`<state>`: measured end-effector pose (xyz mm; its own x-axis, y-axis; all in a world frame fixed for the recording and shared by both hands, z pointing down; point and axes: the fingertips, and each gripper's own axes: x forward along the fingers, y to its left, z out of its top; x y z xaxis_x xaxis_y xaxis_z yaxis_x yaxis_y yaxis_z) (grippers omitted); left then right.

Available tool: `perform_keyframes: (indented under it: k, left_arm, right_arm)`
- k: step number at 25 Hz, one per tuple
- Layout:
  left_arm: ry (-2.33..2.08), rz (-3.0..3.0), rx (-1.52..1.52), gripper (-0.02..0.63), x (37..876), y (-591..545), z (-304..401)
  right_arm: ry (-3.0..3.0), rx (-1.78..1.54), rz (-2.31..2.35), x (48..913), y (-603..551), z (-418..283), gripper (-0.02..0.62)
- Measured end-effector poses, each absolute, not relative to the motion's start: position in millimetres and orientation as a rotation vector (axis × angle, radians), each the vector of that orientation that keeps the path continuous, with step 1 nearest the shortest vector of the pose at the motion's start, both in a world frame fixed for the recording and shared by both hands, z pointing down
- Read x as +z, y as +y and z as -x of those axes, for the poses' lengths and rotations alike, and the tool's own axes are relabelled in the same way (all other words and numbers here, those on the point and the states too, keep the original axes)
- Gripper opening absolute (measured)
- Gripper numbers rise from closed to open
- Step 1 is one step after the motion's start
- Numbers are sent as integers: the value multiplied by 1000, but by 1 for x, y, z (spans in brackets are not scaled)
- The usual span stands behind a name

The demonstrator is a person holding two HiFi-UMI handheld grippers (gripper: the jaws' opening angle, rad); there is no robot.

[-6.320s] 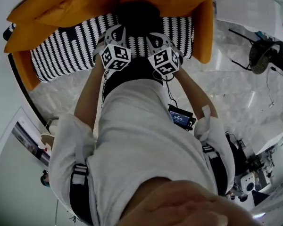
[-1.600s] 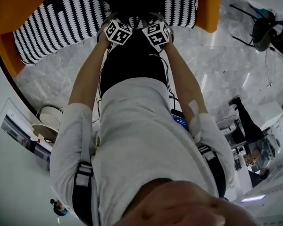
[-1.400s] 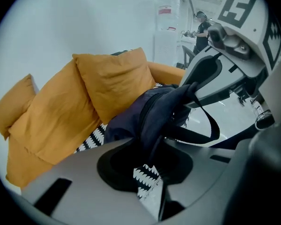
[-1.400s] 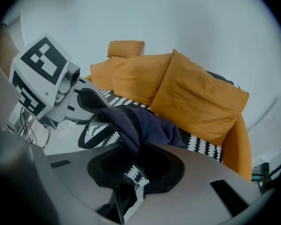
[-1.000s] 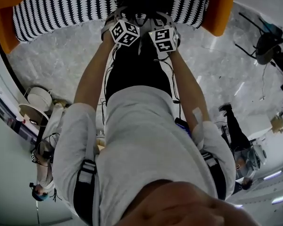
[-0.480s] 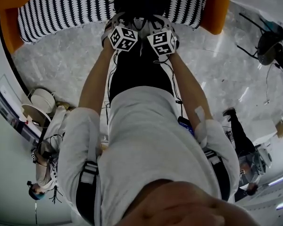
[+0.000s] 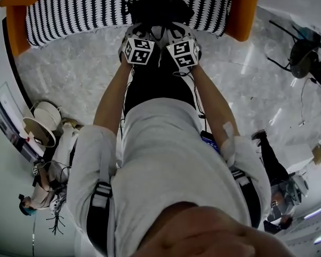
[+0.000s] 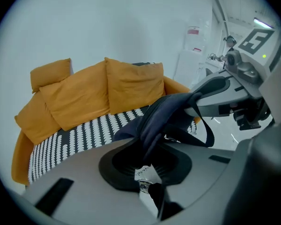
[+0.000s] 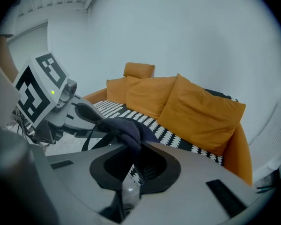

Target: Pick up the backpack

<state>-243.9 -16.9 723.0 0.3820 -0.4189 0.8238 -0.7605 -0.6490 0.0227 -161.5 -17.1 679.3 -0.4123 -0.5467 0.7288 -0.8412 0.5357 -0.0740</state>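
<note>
The black backpack (image 7: 158,9) hangs before the sofa's striped seat (image 7: 75,12), just beyond both grippers. My left gripper (image 7: 143,32) has its jaws closing, and their pads pinch a dark navy strap (image 8: 160,118) of the backpack. In the left gripper view that gripper (image 8: 147,168) shows the strap running up out of its jaws. My right gripper (image 7: 174,32) stands close beside it, shut on a fold of the same dark strap (image 9: 127,131). The strap rises from between the right gripper's (image 9: 131,172) pads. Most of the bag's body is hidden behind the grippers.
An orange sofa with orange cushions (image 8: 84,97) stands against a pale wall. Grey marble floor (image 7: 75,74) lies around it. A black chair (image 7: 305,58) is at the right. People stand at the lower left (image 7: 43,181) and lower right (image 7: 278,181).
Both grippers have come up and back toward the person with the straps held. The backpack has lifted off the seat and shows more fully before the sofa's front.
</note>
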Motion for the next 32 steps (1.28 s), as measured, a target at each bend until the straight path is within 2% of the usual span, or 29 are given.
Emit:
perform_keyframes:
  k: [7,16,32]
  left_arm:
    - [-1099,-2176,988,60,689,-14,237]
    - [-1180,-2124,949,60,656,9,243]
    - [-1447,-2252,696,61,518,-35,243]
  right_arm:
    - [-2134,652,-1228,648,-20,159,58]
    - [-2146,687,-1238,614,6,167,58]
    - [-2308,461,-1360,488,-32,162,58]
